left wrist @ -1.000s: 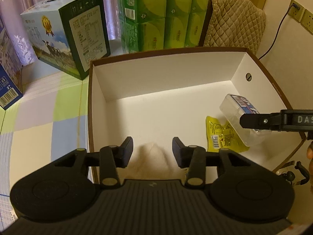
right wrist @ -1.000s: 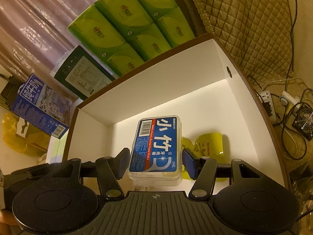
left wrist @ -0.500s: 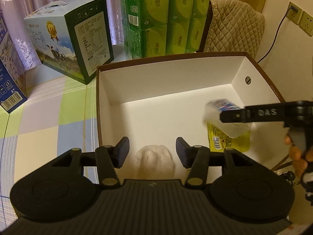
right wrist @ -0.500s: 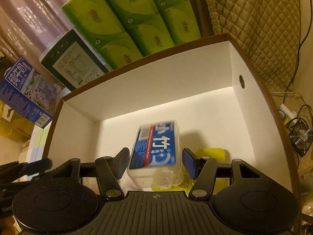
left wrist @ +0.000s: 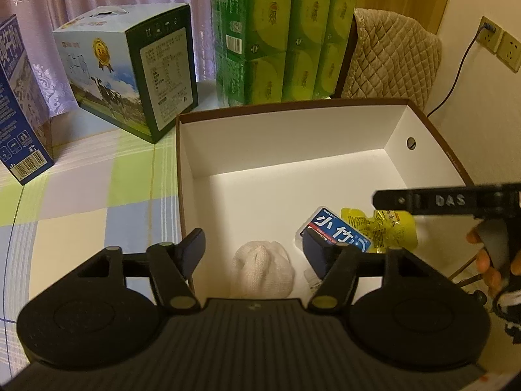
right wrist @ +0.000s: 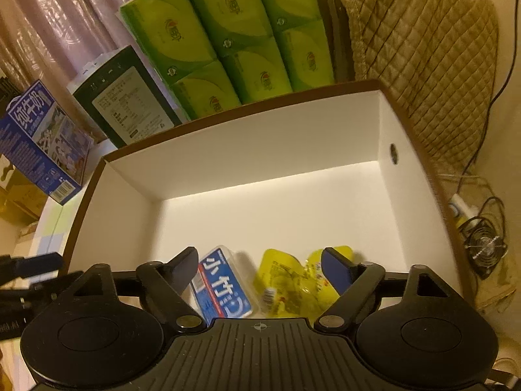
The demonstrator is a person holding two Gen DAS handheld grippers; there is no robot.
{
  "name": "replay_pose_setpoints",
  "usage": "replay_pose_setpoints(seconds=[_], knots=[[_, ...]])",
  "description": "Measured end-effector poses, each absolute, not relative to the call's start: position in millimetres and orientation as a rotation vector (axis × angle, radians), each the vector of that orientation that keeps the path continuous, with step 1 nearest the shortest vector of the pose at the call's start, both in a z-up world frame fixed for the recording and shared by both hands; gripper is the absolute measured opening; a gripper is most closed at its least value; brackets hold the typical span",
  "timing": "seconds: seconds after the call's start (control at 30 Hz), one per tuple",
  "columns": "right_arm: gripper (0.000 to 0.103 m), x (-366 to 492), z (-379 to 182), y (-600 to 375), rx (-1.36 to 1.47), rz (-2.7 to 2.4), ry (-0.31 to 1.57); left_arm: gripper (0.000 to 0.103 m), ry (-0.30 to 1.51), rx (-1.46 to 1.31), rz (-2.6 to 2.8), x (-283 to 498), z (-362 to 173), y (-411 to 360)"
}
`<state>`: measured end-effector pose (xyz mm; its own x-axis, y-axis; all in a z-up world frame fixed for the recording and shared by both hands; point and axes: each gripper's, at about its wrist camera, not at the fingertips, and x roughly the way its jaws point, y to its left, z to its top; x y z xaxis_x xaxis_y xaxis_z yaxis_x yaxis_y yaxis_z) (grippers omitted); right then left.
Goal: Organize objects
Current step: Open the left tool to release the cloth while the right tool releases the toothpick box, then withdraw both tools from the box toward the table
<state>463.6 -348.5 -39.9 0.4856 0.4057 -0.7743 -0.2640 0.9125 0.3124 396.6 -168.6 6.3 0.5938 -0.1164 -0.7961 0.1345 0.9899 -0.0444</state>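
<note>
A brown-rimmed white box (left wrist: pixel 293 130) (right wrist: pixel 260 140) sits on the checked tablecloth. On its floor lie a clear floss-pick case with a blue label (left wrist: pixel 335 233) (right wrist: pixel 221 285), a yellow snack pouch (left wrist: pixel 381 231) (right wrist: pixel 293 283) and a white cloth bundle (left wrist: pixel 260 272). My left gripper (left wrist: pixel 254 251) is open above the box's near left corner, over the bundle. My right gripper (right wrist: pixel 260 267) (left wrist: pixel 423 200) is open above the case and pouch, holding nothing. The case lies free below it.
Behind the box stand stacked green tissue packs (left wrist: pixel 283 32) (right wrist: pixel 228 32), a milk carton box (left wrist: pixel 130 75) and a blue carton (left wrist: pixel 16 104). A quilted chair back (left wrist: pixel 390 62) is at the back right. Cables and a small fan (right wrist: pixel 485 247) lie right of the box.
The right gripper opened and let go of the floss-pick case, which dropped onto the box floor beside the yellow pouch. Both grippers rose and drew back a little.
</note>
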Motion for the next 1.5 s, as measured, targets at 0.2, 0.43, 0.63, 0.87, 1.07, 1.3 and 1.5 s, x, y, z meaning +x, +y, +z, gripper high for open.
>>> replay_pose_setpoints(seconds=[0.2,0.43,0.63,0.87,1.07,1.3,1.5], knots=[[0.086,444.1,-29.7,-359.8,0.153,0.375,0.955,0.085,0.899,0.021,-0.138,388.8,13.7,-169.7],[0.088,420.4,-13.9,-370.1,0.137,0.311,0.913,0.092,0.872,0.017,-0.148,372.7,25.4,-172.5],[0.089,397.1,3.5,-370.1,0.138,0.306,0.871,0.093,0.848,0.005,-0.151,354.7,39.4,-169.5],[0.089,365.0,19.1,-361.8,0.140,0.312,0.849,0.096,0.816,-0.012,-0.149,327.3,55.0,-157.4],[0.089,333.4,25.5,-348.6,0.155,0.332,0.853,0.096,0.808,-0.031,-0.151,301.8,64.3,-141.3],[0.089,301.0,28.4,-331.4,0.193,0.362,0.882,0.096,0.804,-0.049,-0.151,268.6,70.8,-114.8],[0.089,273.5,31.8,-313.7,0.220,0.384,0.872,0.097,0.804,-0.048,-0.151,241.7,72.8,-91.9]])
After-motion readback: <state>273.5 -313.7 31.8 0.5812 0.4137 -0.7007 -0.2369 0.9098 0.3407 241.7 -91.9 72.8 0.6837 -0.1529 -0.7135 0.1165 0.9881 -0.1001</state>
